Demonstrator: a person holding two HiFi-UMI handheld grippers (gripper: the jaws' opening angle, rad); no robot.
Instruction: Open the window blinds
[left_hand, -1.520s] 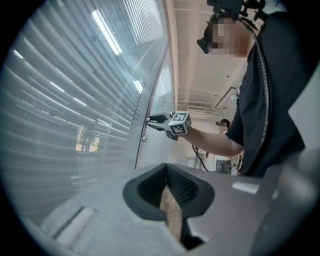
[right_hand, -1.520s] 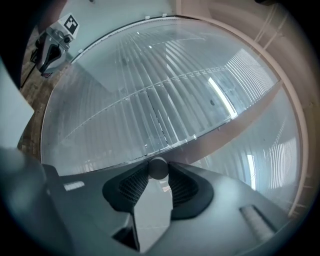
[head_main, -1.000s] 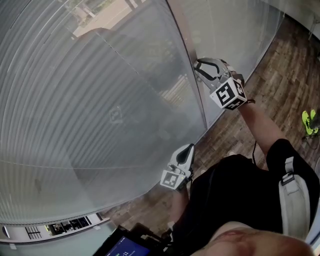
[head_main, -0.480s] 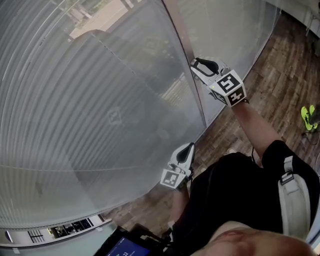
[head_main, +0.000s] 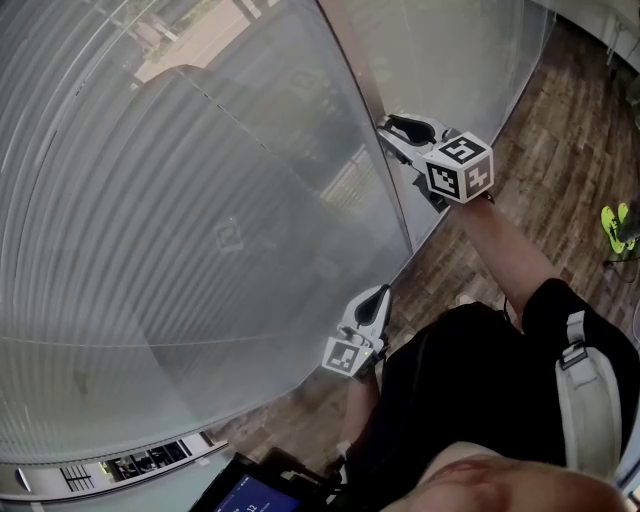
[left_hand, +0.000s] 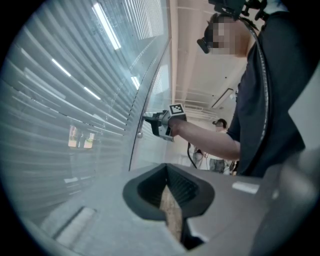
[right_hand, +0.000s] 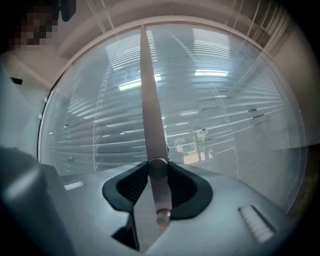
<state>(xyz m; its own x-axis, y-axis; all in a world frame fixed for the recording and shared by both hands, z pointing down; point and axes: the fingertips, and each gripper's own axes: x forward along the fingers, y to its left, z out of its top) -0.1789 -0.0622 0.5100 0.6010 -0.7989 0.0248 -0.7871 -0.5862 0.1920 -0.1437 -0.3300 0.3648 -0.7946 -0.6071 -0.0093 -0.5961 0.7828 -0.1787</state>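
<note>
Grey slatted window blinds (head_main: 180, 220) fill the left of the head view, their slats close to flat. A thin grey tilt wand (head_main: 365, 90) hangs down along their right edge. My right gripper (head_main: 392, 130) points level at the window and is shut on this wand. In the right gripper view the wand (right_hand: 150, 110) runs upright between the pads of the right gripper (right_hand: 157, 190), with the blinds (right_hand: 225, 115) behind. My left gripper (head_main: 377, 297) is lower, near the blinds' bottom corner, shut and empty. The left gripper view shows its closed jaws, the left gripper (left_hand: 172, 200), and the right gripper (left_hand: 150, 120) on the wand (left_hand: 134, 150).
Wooden floor (head_main: 560, 150) runs along the window's foot at the right. Yellow-green shoes (head_main: 618, 225) lie at the far right edge. A dark device with a blue screen (head_main: 245, 495) sits below me. Other people (left_hand: 218, 125) stand far back in the room.
The right gripper has rolled about the wand, so its marker cube now shows a different face on top. The left gripper has stayed where it was.
</note>
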